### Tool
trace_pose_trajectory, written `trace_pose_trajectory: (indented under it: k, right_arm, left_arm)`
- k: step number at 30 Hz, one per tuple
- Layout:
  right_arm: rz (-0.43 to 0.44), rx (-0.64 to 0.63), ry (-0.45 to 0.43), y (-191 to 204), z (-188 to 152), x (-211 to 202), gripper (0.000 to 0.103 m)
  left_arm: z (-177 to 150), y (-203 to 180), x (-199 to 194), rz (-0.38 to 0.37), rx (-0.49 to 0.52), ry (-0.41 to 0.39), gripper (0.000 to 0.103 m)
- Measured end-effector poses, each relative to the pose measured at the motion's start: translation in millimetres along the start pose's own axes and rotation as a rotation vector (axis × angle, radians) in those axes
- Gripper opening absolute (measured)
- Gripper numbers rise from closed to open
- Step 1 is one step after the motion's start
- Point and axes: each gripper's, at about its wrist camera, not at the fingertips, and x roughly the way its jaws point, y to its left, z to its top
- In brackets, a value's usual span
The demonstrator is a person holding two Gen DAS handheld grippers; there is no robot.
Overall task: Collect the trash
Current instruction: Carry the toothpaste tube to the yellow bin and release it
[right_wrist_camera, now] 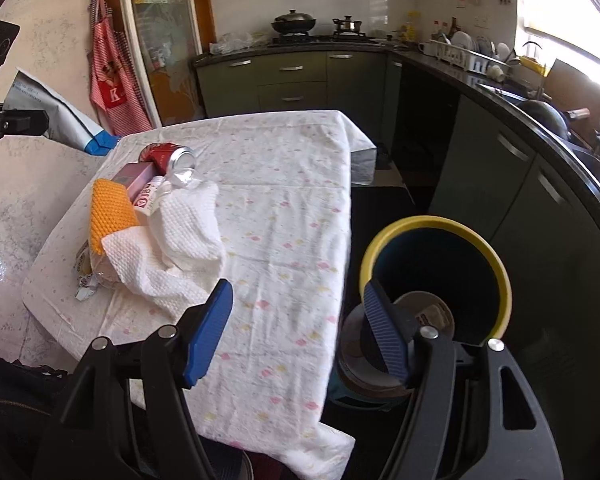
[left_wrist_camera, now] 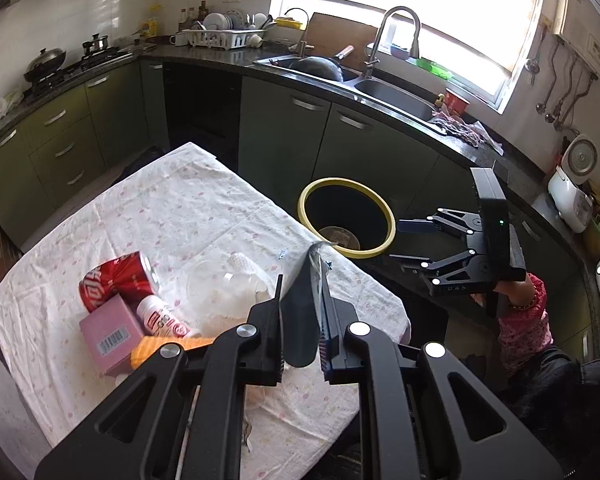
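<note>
Now, wrapper to bin.
My left gripper (left_wrist_camera: 302, 312) clamps a flat grey plastic wrapper (left_wrist_camera: 300, 304) — the yellow-rimmed black bin (left_wrist_camera: 346, 216) lies ahead-right; right gripper (right_wrist_camera: 296, 332) gapes empty.

- The table (right_wrist_camera: 284, 184) stands in the middle of the kitchen, with a cloth over it.
- The trash lies in a heap at one end of the table: a can (right_wrist_camera: 168, 157), a box (right_wrist_camera: 134, 178), a small bottle (right_wrist_camera: 150, 199), a sponge (right_wrist_camera: 110, 214) and paper towels (right_wrist_camera: 180, 248).
- The bin (right_wrist_camera: 436, 276) stands on the floor just beside the table, between it and the sink (left_wrist_camera: 396, 98) cupboards.
- The stove (right_wrist_camera: 320, 38) is at the far wall.
</note>
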Motion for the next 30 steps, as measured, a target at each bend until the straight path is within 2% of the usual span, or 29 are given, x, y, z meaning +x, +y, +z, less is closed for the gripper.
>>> trace_pose_trajectory:
  k: [8, 17, 20, 21, 22, 24, 27, 28, 30]
  right_arm:
    - [-0.128, 0.183, 0.003, -67, -25, -9, 0.066]
    - [-0.166, 0.351, 0.064, -127, -67, 5, 0.066]
    - [-0.174, 0.392, 0.077, -139, -78, 8, 0.066]
    - [-0.175, 0.403, 0.080, -141, -79, 8, 0.066]
    - [-0.173, 0.414, 0.080, -144, -81, 9, 0.066]
    - [-0.170, 0.421, 0.081, -146, -83, 10, 0.066]
    - [-0.161, 0.420, 0.083, -146, -84, 12, 0.066]
    - [-0.159, 0.419, 0.086, -146, -84, 13, 0.066]
    - [-0.151, 0.415, 0.090, -144, -83, 17, 0.066]
  left_arm:
    - [78, -32, 118, -0.064, 0.101, 0.121, 0.014]
    - [142, -82, 283, -0.095, 0.179, 0.314, 0.014]
    - [154, -96, 325, -0.110, 0.183, 0.352, 0.019]
    - [157, -97, 337, -0.107, 0.168, 0.362, 0.027]
    - [158, -98, 346, -0.109, 0.153, 0.376, 0.043]
    - [161, -98, 356, -0.099, 0.127, 0.380, 0.055]
    - [163, -94, 340, -0.124, 0.119, 0.335, 0.060]
    - [164, -92, 327, -0.129, 0.114, 0.307, 0.064]
    - [163, -82, 296, -0.139, 0.103, 0.239, 0.066]
